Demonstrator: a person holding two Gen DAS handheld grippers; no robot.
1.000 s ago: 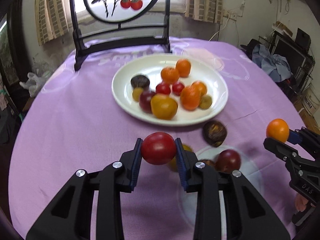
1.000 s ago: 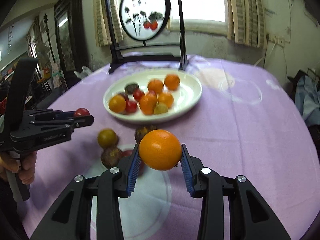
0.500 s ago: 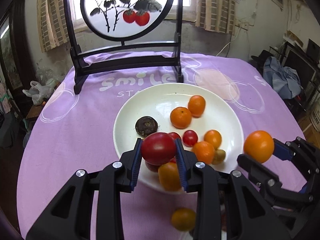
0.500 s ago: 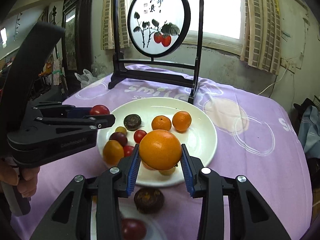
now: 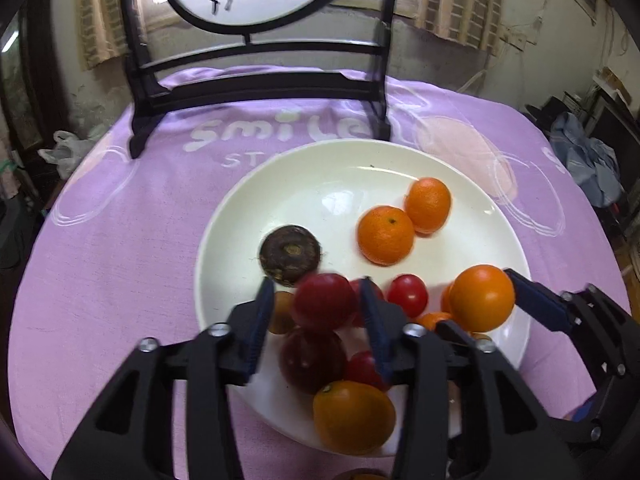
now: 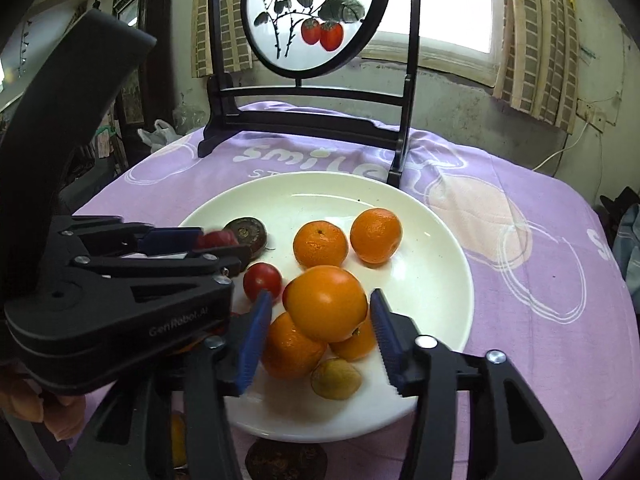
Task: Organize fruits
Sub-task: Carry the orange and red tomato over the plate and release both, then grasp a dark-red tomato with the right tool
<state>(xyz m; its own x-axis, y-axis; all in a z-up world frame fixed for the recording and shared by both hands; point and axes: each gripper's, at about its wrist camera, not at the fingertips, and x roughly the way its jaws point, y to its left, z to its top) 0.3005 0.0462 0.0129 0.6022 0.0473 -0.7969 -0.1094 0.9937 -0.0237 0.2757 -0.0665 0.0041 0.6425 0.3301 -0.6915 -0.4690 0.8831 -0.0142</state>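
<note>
Left wrist view: a red tomato (image 5: 323,301) sits between the left gripper (image 5: 316,312) jaws, which look parted, above the crowded near side of the white plate (image 5: 320,184). Right gripper (image 6: 318,330), jaws also spread, brackets an orange (image 6: 326,307) — both fruits (apparently let go) could bounce off the pile onto the bench (image 6: 540,280).
</note>
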